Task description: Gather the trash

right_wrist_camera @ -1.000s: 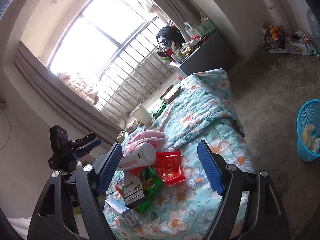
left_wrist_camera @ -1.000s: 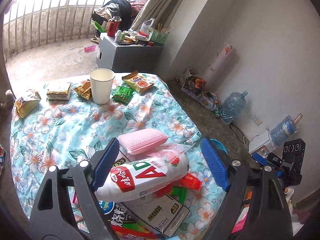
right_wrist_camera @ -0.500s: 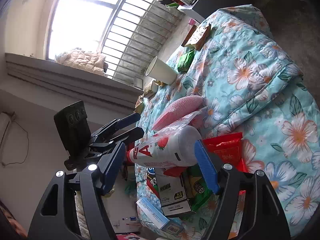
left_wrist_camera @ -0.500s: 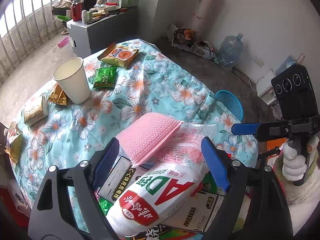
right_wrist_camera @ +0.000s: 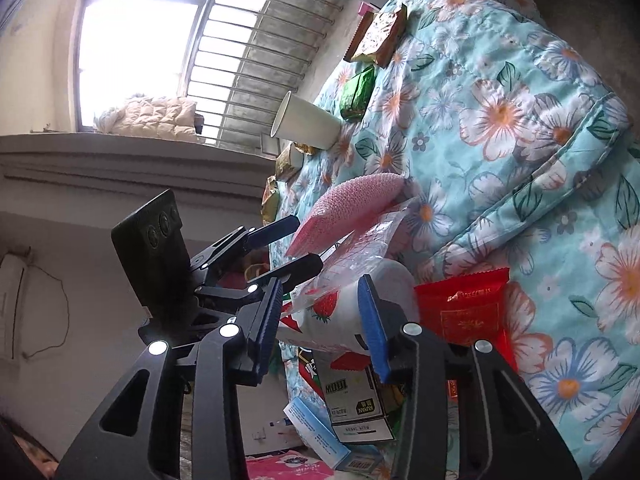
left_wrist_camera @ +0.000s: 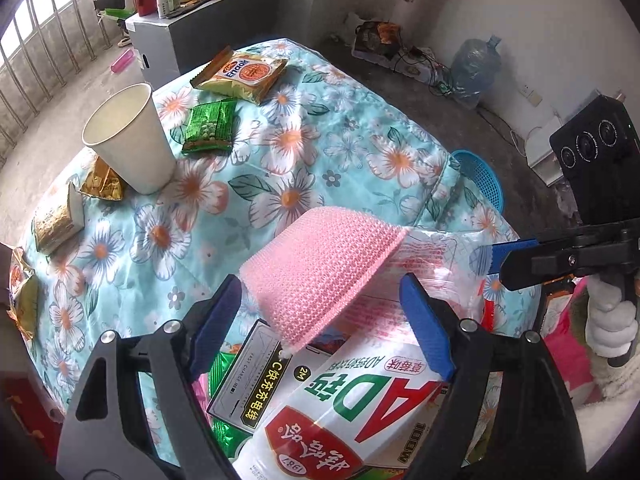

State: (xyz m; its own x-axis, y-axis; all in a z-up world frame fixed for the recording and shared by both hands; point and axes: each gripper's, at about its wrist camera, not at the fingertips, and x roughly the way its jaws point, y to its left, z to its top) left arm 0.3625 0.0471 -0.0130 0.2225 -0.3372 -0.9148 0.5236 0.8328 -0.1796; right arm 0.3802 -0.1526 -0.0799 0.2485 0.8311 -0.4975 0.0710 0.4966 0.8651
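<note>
Daylight pours through a barred window above a grey concrete floor. A grey cabinet stands near white walls; a floral quilt covers the bed.

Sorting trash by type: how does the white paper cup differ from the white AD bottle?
The cup stands upright on the floral cover; the bottle lies on its side atop the box pile. The cup is plain and open-topped; the bottle has red and green print. The cup stands untouched, far from both grippers; the bottle lies between the fingers of the right gripper, though contact is unclear. Both are white drink containers.
</note>
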